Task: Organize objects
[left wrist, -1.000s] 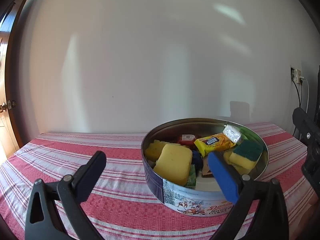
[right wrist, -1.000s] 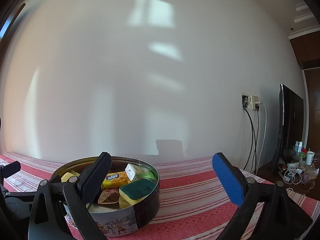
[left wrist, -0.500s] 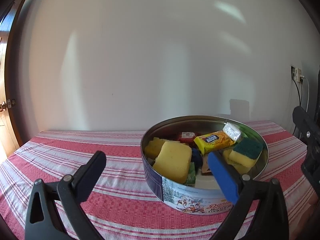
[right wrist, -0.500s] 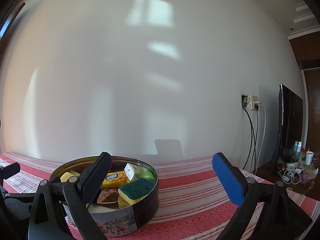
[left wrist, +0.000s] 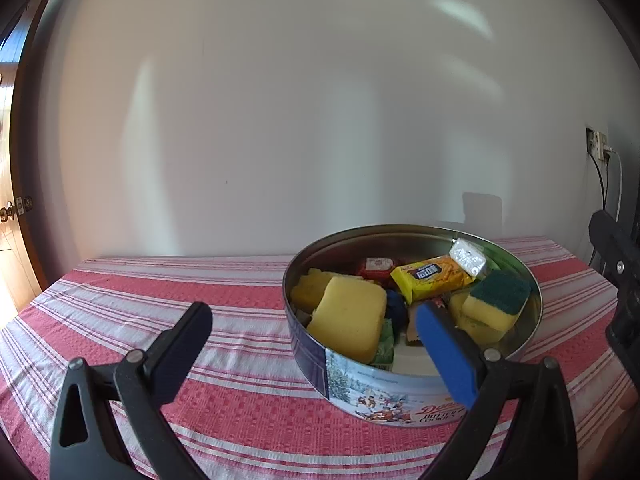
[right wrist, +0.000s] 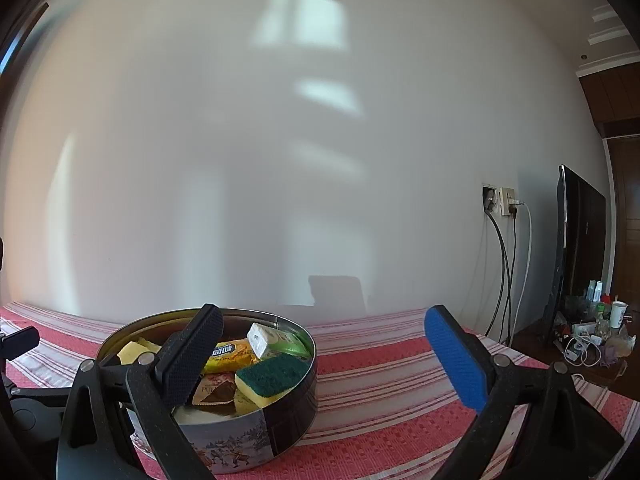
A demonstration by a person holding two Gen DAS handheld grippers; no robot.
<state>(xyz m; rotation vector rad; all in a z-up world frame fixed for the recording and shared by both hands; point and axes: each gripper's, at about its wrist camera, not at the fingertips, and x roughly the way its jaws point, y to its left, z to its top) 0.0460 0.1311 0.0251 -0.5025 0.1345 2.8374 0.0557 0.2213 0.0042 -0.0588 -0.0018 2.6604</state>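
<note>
I hold both grippers, left (left wrist: 312, 344) and right (right wrist: 324, 354), fingers spread and empty. A round cookie tin (left wrist: 400, 394) filled with sponges and snack packets sits on the striped tablecloth (left wrist: 200, 304).

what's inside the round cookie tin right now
The cookie tin holds a large yellow sponge, a green-topped sponge, a yellow snack packet and a silver packet; items beneath are mostly covered.

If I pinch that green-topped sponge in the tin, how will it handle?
The green-topped sponge looks like soft foam, so it will probably squash under the tongs. Likely light. It lies loose atop other items in the tin, so it should lift freely.
</note>
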